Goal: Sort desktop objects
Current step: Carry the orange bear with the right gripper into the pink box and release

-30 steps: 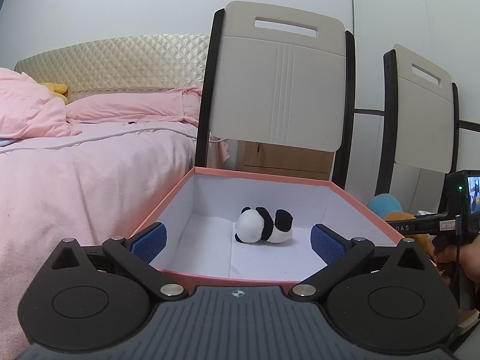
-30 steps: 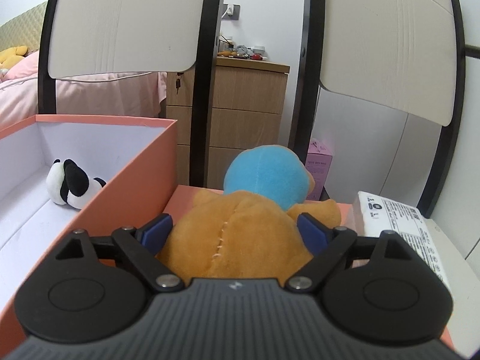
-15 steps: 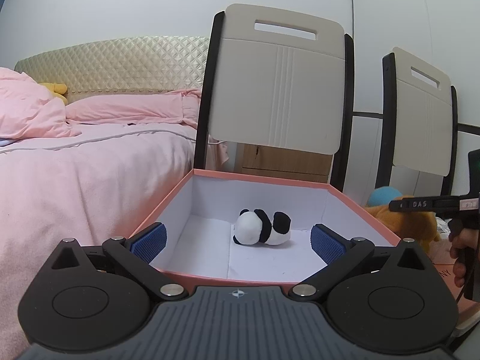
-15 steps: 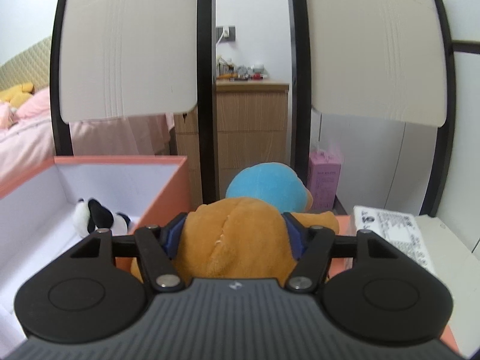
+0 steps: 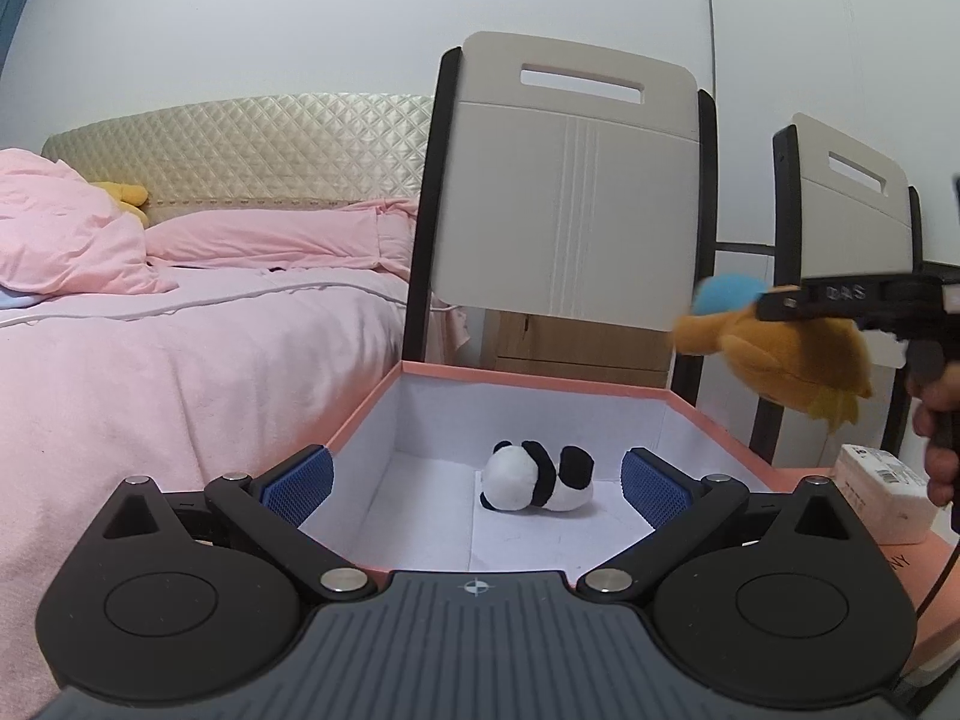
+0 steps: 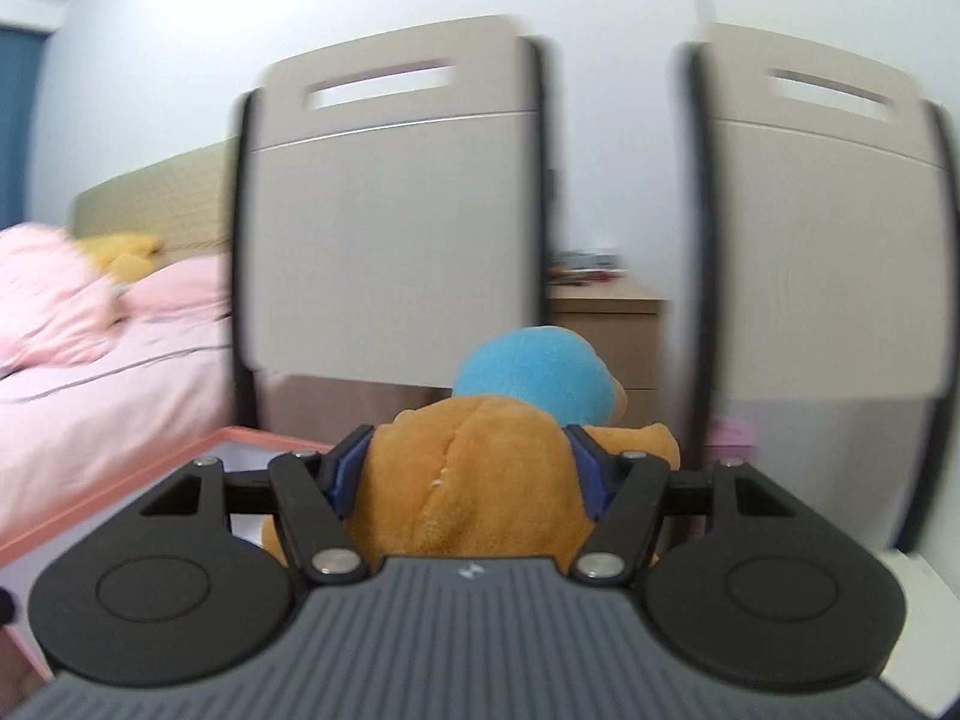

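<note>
1. Orange plush toy with a round blue head (image 6: 480, 480), soft and squashy, pinched at the body by the right gripper (image 6: 471, 471) and hanging in the air, clear of the desk. From the left wrist view, up to the right of the box and above its rim, not over the middle.

2. Salmon-pink cardboard box with white inside walls (image 5: 540, 377), open at the top, stiff straight sides. Small black-and-white plush panda (image 5: 537, 477) lying on its side on the box floor.

3. Left gripper (image 5: 477, 483) spread wide with nothing between the blue ribbed pads (image 5: 300, 480), parked at the near edge of the box.

4. Step in hand, best guess: carrying the orange plush toward the box, where the panda already lies. Looks like soft toys go in there.

5. Next move probably calls for: swinging left until well over the opening, lowering past the rim, then letting go. Plush bulges past the pads, so needs to clear the wall or could snag and flop outside.

6. White rectangular carton with printed labels (image 5: 882, 489), hard-edged, sitting on the pink sheet right of the box. Blur in the right wrist view, so fine detail there hard to tell.
</note>
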A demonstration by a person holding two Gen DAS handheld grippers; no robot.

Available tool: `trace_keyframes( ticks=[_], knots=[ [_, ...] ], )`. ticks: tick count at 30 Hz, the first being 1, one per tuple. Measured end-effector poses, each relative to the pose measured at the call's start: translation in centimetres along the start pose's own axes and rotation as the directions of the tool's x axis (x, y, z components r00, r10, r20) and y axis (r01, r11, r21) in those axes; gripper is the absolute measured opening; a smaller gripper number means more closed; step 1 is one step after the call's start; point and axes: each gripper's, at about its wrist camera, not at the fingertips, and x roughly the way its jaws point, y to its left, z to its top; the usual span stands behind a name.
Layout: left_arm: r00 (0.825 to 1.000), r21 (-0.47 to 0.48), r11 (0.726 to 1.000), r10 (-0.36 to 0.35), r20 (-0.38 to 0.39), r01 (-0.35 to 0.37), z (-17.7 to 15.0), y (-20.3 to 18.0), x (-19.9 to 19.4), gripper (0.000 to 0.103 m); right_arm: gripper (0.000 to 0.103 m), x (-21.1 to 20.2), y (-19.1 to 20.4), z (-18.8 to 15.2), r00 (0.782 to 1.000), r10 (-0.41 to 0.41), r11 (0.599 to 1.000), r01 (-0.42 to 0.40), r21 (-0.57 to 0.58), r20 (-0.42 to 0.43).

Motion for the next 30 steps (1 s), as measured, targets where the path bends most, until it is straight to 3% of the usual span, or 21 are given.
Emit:
trace_keyframes(
  ticks=[4,11,16,22,27,29,30],
  knots=[
    [1.0,-0.019,1.0,0.005,0.012,-0.005,0.3,0.6,-0.1,0.103,0.067,4.2,4.8,2.0,0.981,0.148,0.987,-0.155,-0.048,-0.129],
    [1.0,-0.054,0.998,0.011,0.013,-0.01,0.7,1.6,0.0,0.103,0.067,11.8,12.4,0.9,0.896,0.27,0.943,-0.32,-0.093,-0.352],
    [1.0,-0.073,0.997,0.002,0.003,-0.002,0.8,2.0,0.2,0.103,0.068,15.1,15.2,-1.4,0.864,0.27,0.933,-0.344,-0.108,-0.425],
    [1.0,-0.092,0.996,-0.009,-0.008,0.008,0.8,2.4,0.5,0.103,0.073,18.1,16.8,-3.9,0.811,0.258,0.922,-0.368,-0.116,-0.525],
    [1.0,-0.086,0.996,-0.012,-0.013,0.011,0.6,2.5,0.5,0.103,0.085,18.3,16.2,-3.6,0.779,0.289,0.922,-0.384,-0.059,-0.557],
    [1.0,-0.084,0.996,-0.015,-0.011,0.014,0.6,2.4,0.4,0.103,0.102,17.7,15.7,-3.0,0.779,0.307,0.922,-0.387,-0.033,-0.546],
    [1.0,-0.082,0.996,-0.017,-0.009,0.016,0.6,2.3,0.3,0.103,0.103,17.2,15.6,-2.7,0.787,0.312,0.922,-0.385,-0.029,-0.532]
  ],
)
